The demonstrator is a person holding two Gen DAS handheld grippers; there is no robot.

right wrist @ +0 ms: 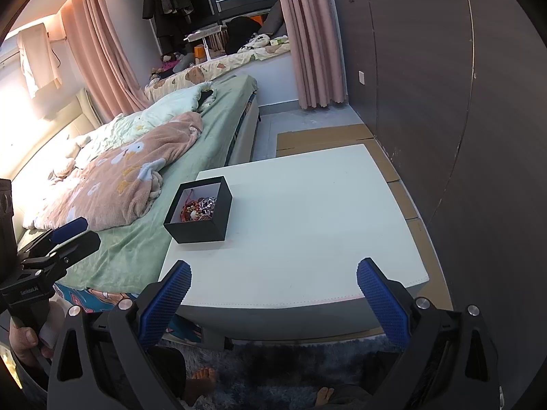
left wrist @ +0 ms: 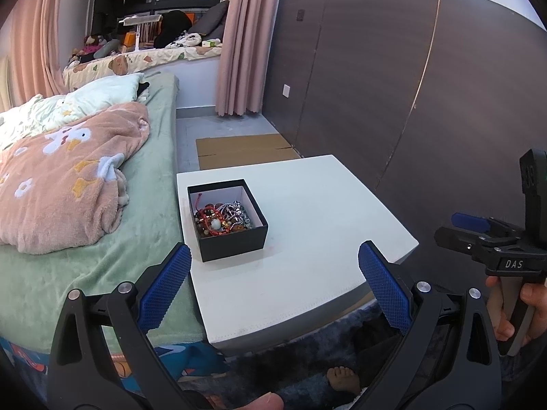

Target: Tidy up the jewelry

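A black open box (left wrist: 228,220) with a white inside stands on the left part of a white table (left wrist: 307,239). It holds a tangle of jewelry (left wrist: 222,218): red cord, dark beads, silver chains. The box also shows in the right wrist view (right wrist: 200,210), with the jewelry (right wrist: 198,209) inside. My left gripper (left wrist: 273,256) is open and empty, above the table's near edge, in front of the box. My right gripper (right wrist: 273,273) is open and empty, above the near edge, right of the box. Each gripper shows in the other's view, the right one (left wrist: 458,227) and the left one (right wrist: 73,230).
A bed (left wrist: 85,205) with a green sheet and a pink blanket (left wrist: 68,177) touches the table's left side. A dark wardrobe wall (left wrist: 410,85) stands to the right. Flat cardboard (left wrist: 242,150) lies on the floor behind the table. My bare feet (left wrist: 342,377) rest on a rug below.
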